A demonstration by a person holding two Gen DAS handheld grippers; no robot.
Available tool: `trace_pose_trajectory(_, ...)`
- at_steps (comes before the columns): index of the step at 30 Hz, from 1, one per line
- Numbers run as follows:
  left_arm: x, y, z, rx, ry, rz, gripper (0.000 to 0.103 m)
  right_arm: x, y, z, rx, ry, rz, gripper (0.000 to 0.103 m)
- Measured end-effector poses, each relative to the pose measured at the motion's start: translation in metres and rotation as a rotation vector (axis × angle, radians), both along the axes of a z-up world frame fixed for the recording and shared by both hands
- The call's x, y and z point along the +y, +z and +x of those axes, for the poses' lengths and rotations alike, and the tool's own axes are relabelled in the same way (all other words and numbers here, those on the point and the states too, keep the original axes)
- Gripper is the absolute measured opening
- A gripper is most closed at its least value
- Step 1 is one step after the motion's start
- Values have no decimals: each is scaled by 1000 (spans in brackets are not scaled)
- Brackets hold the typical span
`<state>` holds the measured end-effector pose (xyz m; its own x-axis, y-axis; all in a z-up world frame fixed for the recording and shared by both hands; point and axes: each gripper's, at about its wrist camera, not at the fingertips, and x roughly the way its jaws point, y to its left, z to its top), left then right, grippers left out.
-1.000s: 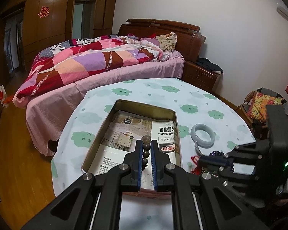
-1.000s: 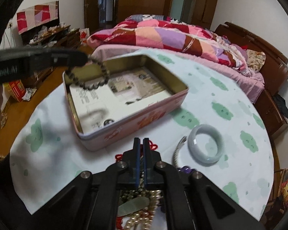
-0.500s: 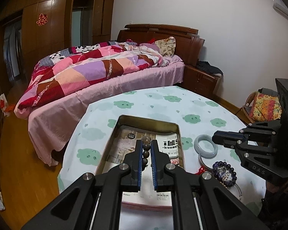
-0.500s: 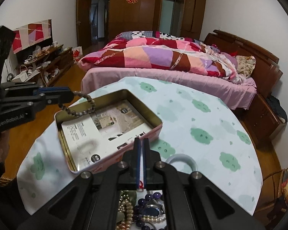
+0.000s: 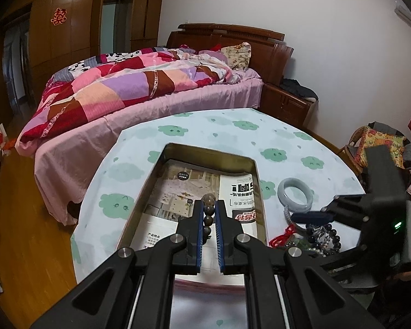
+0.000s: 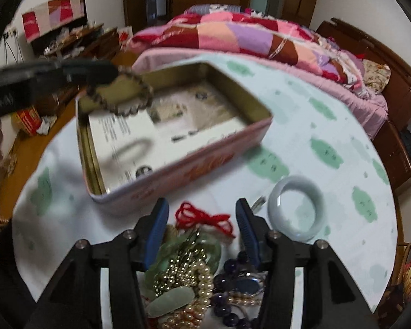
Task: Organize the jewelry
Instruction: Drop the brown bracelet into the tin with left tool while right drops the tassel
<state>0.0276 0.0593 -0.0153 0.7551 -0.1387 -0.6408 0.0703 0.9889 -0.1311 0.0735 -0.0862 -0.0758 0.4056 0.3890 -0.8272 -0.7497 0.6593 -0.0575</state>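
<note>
white cloth with green cloud shapes covers the round table [image 5: 227, 134], which fills the middle of both views. on it sits the open tin box [image 6: 233, 142], pink outside and brassy inside, with printed paper [image 5: 178, 192] lining its floor; in the left wrist view it takes the centre, in the right wrist view the upper middle.

the left gripper [image 5: 208, 212] rises from the bottom centre of its own view, its jaws pinched tight on a brown bead bracelet [image 5: 208, 213], a column of beads showing between the blue pads above the box. in the right wrist view the same gripper reaches in from the upper left, blurred, and the bracelet loop [image 6: 123, 93] hangs from its tip over the near left end of the box.

the right gripper [image 6: 202, 224] stands at the bottom centre of its own view, jaws opening, nothing pressed between the pads. it hangs over the jewelry pile [image 6: 194, 282] on the cloth at the lower middle: pearls, gold chain, pale green stones and dark purple beads. a red cord [image 6: 202, 218] lies in the gap between the fingers, at the far edge of the pile. a pale jade bangle [image 6: 296, 208] lies flat on the cloth just right of the right finger, apart from the pile.
</note>
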Motion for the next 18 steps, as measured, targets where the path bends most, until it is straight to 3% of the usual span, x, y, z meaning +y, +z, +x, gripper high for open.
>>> trace_pose_trajectory(1, -1, 0, 0, 0, -1, 1, 7, 0, -3, 0, 6, -5, -13, 47)
trace_pose_trajectory(4, -1, -1, 1, 1, 0, 5, 7, -1, -10, 0, 19, -9, -30, 9)
trace_pose_trajectory(18, 5, 19, 14, -45, -9, 43, 7, -12, 47, 11, -105, -84, 93, 8)
